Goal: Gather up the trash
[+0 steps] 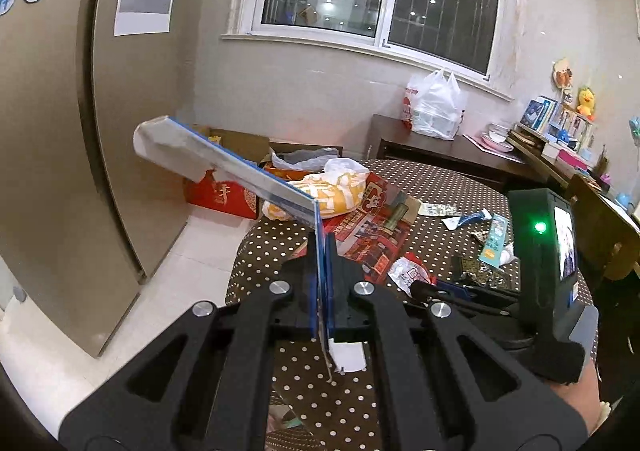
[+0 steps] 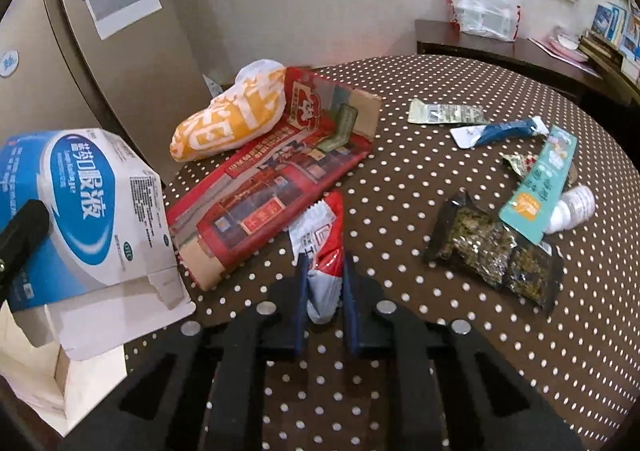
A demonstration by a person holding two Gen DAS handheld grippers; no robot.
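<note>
My left gripper (image 1: pixel 320 247) is shut on a flattened blue and white medicine box (image 1: pixel 224 167), which sticks up and to the left, off the table's left edge. The right wrist view shows the same box (image 2: pixel 80 211) at the left, open flap hanging down. My right gripper (image 2: pixel 325 271) points down at the brown polka-dot table (image 2: pixel 440 331). It is shut on a crumpled red and white wrapper (image 2: pixel 320 227), whose lower end is pinched between the blue pads. The left wrist view shows that wrapper (image 1: pixel 412 271) at the right gripper's tips.
More litter lies on the table: a yellow and white bag (image 2: pixel 228 111), a flat red carton (image 2: pixel 280 171), a dark snack pack (image 2: pixel 492 255), a teal packet (image 2: pixel 540 187), a white bottle (image 2: pixel 572 207). A fridge (image 1: pixel 60 171) and floor boxes (image 1: pixel 232 147) stand left.
</note>
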